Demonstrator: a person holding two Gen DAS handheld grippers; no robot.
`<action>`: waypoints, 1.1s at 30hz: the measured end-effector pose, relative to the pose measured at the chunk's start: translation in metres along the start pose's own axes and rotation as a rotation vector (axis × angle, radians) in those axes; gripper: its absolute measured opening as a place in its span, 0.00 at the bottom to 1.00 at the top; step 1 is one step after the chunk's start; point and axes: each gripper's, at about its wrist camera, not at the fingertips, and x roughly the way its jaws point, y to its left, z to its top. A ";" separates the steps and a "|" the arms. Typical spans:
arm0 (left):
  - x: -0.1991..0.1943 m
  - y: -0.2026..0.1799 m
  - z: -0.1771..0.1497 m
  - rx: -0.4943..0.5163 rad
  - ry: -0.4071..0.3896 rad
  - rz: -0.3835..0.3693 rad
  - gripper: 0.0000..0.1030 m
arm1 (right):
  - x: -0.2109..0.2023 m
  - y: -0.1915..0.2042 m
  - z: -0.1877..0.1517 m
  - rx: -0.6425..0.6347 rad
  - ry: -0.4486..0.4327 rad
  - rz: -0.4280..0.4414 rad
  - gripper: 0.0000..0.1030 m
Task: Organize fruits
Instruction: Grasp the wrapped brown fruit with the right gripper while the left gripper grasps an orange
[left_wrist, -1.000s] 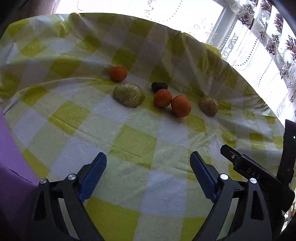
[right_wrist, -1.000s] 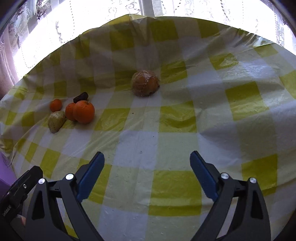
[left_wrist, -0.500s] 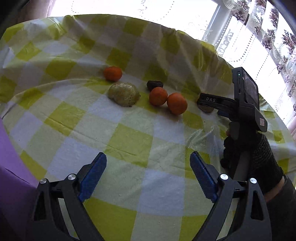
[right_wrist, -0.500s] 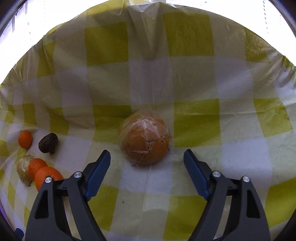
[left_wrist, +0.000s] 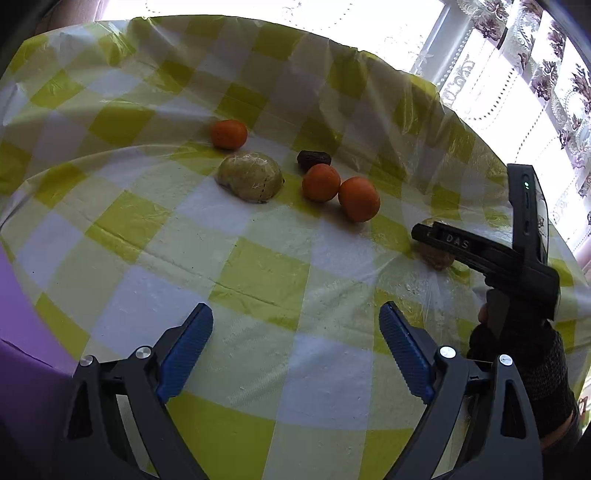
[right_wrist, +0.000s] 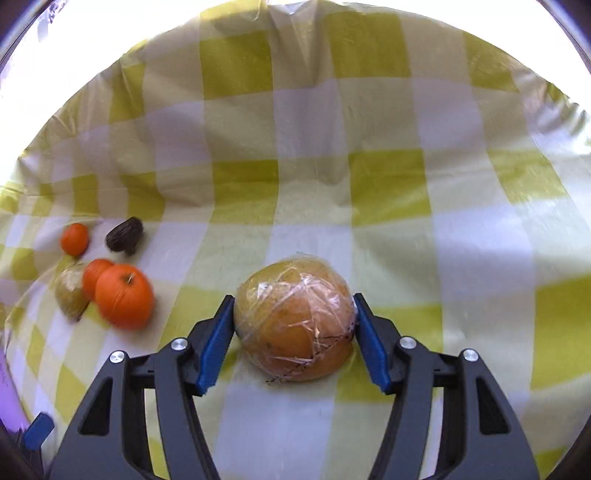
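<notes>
My right gripper (right_wrist: 293, 334) is closed around a plastic-wrapped orange-brown fruit (right_wrist: 295, 319) that rests on the checked tablecloth; both blue pads touch its sides. In the left wrist view this fruit (left_wrist: 437, 258) is mostly hidden behind the right gripper body (left_wrist: 491, 254). My left gripper (left_wrist: 295, 354) is open and empty, low over the cloth. Ahead of it lie a wrapped greenish fruit (left_wrist: 250, 181), three oranges (left_wrist: 229, 134) (left_wrist: 320, 182) (left_wrist: 359, 198) and a dark date-like fruit (left_wrist: 314, 159). The same group shows left in the right wrist view (right_wrist: 123, 295).
The yellow-and-white checked tablecloth (left_wrist: 258, 273) covers a round table. A purple surface (left_wrist: 18, 332) lies at the left edge. A bright window with lace curtains (left_wrist: 535, 74) stands behind the table's far right edge.
My right gripper has moved forward to the wrapped orange-brown fruit and closed its pads onto it. The left gripper has stayed nearly still.
</notes>
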 end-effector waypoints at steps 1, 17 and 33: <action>0.001 0.001 0.001 -0.010 0.004 0.000 0.86 | -0.011 -0.004 -0.010 0.017 -0.009 0.014 0.61; 0.097 -0.076 0.071 0.012 0.008 0.031 0.56 | -0.083 -0.078 -0.093 0.302 -0.099 0.102 0.61; 0.024 -0.034 0.011 -0.064 -0.013 -0.070 0.34 | -0.085 -0.077 -0.091 0.295 -0.120 0.140 0.61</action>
